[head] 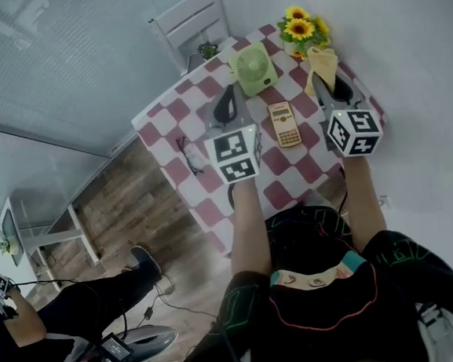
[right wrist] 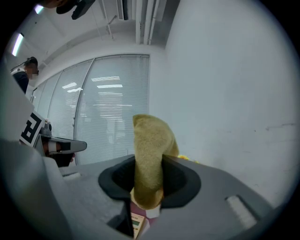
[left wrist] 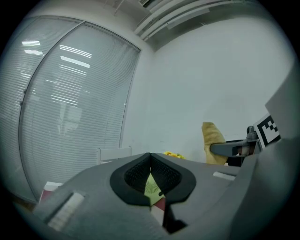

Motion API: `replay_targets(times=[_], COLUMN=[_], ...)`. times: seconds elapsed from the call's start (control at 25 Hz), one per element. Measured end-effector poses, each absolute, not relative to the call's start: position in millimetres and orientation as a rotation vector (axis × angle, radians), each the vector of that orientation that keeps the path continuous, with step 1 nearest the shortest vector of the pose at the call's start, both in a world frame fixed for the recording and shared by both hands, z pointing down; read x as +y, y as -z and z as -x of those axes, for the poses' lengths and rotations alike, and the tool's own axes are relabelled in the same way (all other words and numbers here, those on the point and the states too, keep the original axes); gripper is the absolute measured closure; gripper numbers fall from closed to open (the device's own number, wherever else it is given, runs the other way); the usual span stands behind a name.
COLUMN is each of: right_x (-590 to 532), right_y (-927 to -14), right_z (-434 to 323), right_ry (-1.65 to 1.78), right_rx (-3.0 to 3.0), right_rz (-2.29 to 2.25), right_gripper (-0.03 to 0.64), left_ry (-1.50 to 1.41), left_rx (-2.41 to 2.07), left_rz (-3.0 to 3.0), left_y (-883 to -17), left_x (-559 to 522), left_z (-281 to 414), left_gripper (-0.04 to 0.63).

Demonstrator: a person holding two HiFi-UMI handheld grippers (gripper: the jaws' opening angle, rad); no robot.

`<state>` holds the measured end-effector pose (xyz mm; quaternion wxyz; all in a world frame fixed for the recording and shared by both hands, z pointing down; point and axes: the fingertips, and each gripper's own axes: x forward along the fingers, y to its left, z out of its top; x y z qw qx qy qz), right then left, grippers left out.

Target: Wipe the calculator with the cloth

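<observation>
Centrally, the calculator (head: 285, 124) lies clear between the closed, empty left tool (head: 226, 102) and the right tool (head: 328, 82) clamping the cloth (head: 322, 62)

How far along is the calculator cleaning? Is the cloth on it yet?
Done: the cloth is picked up, pinched in the right gripper. In hand: it is held in the air, not touching the calculator, which lies on the table. Left: lower the cloth and wipe. The left gripper is shut and empty.

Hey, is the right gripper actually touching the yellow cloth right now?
Touching. The right gripper view shows the right gripper with both jaws pressed shut on the yellow cloth, which sticks up between them.
</observation>
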<state>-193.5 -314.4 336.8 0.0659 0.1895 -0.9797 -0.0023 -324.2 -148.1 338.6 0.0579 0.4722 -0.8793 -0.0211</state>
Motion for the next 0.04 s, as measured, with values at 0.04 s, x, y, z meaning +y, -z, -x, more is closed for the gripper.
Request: replay_targets(times=[0.04], right_x=[-314.9], right_y=[-336.5], right_z=[193.0], right_ry=[0.011], right_rx=[-2.954], right_rz=[-0.588], right_gripper=[0.495], left_ry=[0.067], left_rx=[-2.661], left_rz=[-1.431], left_y=[-339.6], left_x=[-148.0], left_z=[324.6], left_gripper=[0.584])
